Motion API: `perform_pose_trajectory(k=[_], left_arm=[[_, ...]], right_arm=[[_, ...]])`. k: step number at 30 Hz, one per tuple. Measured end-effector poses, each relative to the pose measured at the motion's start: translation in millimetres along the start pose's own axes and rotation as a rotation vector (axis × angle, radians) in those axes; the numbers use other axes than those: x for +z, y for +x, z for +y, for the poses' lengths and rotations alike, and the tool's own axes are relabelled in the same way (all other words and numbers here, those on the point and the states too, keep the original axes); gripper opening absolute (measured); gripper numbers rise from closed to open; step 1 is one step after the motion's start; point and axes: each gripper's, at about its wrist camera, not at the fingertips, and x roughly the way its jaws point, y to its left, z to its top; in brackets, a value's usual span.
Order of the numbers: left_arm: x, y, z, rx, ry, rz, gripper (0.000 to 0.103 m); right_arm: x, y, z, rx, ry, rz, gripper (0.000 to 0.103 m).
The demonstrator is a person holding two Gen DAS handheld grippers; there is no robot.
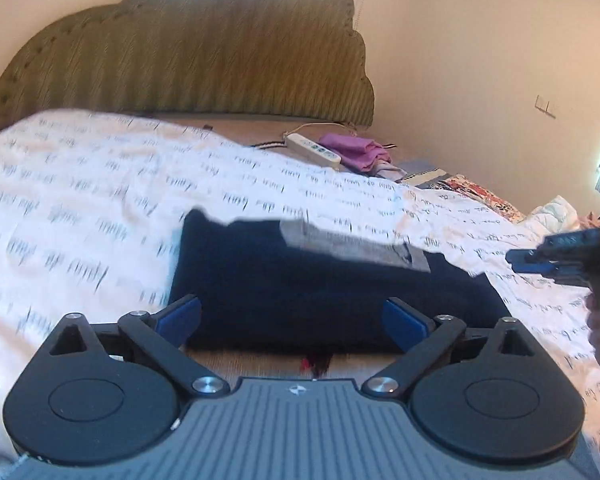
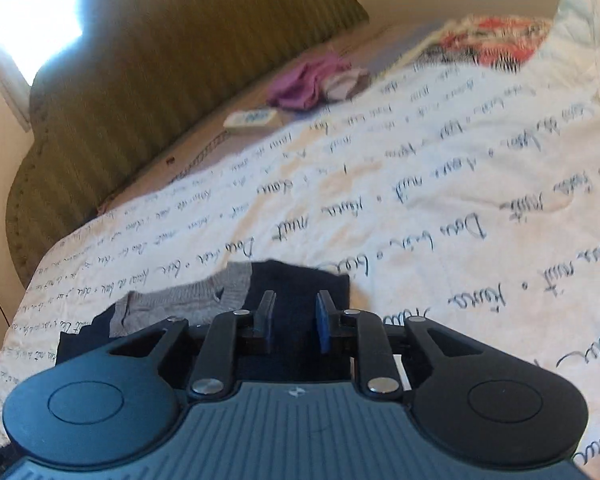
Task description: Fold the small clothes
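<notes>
On the white bedspread (image 1: 100, 184) with squiggly writing lies a soft, dark blue garment (image 1: 284, 292), folded flat with a grey band. Left gripper (image 1: 290, 320) is spread wide, holding nothing. Right gripper (image 2: 292, 320) is slightly apart, empty. This fold looks done; next, another piece.

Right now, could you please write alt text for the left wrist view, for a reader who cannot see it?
The left gripper, jaws wide open and empty, hangs over a folded navy garment with a grey band, lying on a white bedspread printed with handwriting. The right gripper enters from the right edge; a green headboard stands behind.
</notes>
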Motion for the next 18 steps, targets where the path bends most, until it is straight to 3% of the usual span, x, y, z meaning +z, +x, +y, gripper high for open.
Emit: perform_pose_trajectory(k=[3,6,8,15,18], left_arm=[[14,45,-17,0.053,0.098,0.027,0.098],[14,91,-27,0.099,0.154,0.104,0.093],[7,112,-25,0.125,0.167,0.155,0.098],[-3,126,-12,0.120,0.166,0.181,0.101],[1,122,-14,0.132,0.182,0.184,0.101]], right_arm=[[-13,15,31,0.027,-0.120,0.050,0.023],[-32,41,50,-0.043,-0.228,0.078,0.023],[-43,56,49,-0.102,-0.269,0.091,0.022],[-73,58,24,-0.060,-0.321,-0.033,0.021],[-68,57,34,-0.089,-0.352,-0.016,0.022]])
